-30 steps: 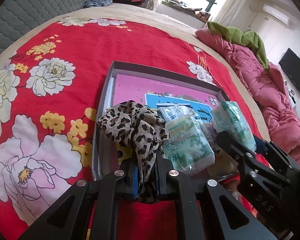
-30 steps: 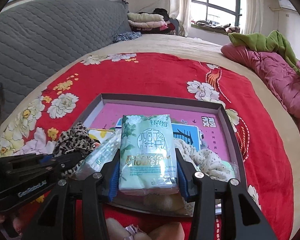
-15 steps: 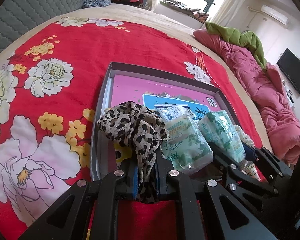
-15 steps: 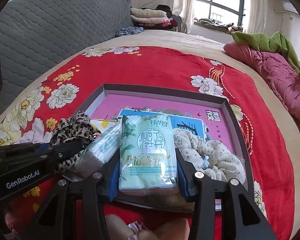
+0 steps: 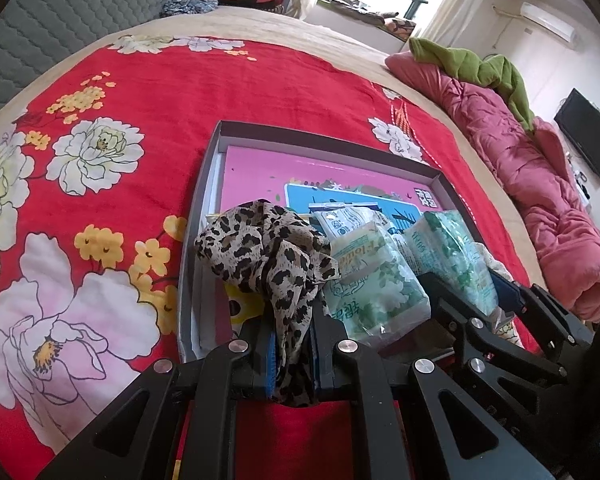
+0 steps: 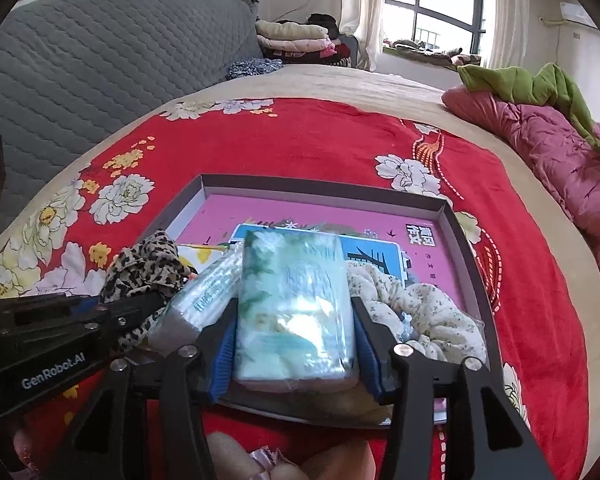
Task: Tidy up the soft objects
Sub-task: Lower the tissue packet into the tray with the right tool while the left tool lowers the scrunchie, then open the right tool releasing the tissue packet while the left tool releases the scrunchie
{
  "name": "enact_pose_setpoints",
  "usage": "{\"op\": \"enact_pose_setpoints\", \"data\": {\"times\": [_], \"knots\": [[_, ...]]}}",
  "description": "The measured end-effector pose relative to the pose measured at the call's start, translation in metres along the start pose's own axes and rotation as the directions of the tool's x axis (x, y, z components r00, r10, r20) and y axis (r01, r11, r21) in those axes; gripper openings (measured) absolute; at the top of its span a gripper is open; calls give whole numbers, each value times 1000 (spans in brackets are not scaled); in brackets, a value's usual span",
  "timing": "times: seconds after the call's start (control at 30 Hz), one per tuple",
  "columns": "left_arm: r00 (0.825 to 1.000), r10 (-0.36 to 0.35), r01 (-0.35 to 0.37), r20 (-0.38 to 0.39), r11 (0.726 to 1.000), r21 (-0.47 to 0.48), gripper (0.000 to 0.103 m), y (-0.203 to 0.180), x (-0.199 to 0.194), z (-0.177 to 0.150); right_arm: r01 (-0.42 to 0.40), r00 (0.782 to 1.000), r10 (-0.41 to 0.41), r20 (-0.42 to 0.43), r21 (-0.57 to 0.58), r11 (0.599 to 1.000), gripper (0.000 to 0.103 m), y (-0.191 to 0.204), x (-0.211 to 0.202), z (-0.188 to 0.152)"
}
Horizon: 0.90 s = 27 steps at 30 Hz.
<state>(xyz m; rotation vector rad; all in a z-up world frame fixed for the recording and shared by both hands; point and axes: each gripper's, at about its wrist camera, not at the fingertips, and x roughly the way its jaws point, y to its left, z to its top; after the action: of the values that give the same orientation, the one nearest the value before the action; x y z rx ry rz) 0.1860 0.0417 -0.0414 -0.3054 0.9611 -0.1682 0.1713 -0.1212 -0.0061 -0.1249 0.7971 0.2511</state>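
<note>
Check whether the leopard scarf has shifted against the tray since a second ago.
No. The leopard scarf stays pinched in the left claw, over the same near-left corner of the tray.

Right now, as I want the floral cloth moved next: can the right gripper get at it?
Probably yes: the floral cloth lies uncovered in the tray beside the right gripper, whose jaws have just been opening, but the tissue pack sits between them.

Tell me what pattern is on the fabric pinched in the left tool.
Leopard print, tan with black spots, on the scarf; clearest in the left wrist view.
</note>
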Motion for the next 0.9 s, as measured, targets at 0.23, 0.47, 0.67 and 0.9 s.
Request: {"op": "enact_pose_setpoints", "data": {"times": [0.23, 0.47, 0.67, 0.9], "knots": [[1000, -3, 3, -1, 1000, 0, 12, 0, 1, 1, 15, 1000, -16, 21, 11, 1000, 66, -5, -6, 4], [1000, -10, 10, 7, 1000, -8, 13, 4, 1, 1, 24, 999, -25, 40, 27, 999, 66, -15, -16, 6], [1000, -20, 20, 7, 1000, -14, 14, 3, 2, 0, 39, 997, -42, 58, 50, 998, 66, -24, -23, 8], [999, -18, 20, 36, 999, -33, 31, 5, -5, 3, 45, 996, -50, 71, 69, 997, 66, -31, -31, 11]]}}
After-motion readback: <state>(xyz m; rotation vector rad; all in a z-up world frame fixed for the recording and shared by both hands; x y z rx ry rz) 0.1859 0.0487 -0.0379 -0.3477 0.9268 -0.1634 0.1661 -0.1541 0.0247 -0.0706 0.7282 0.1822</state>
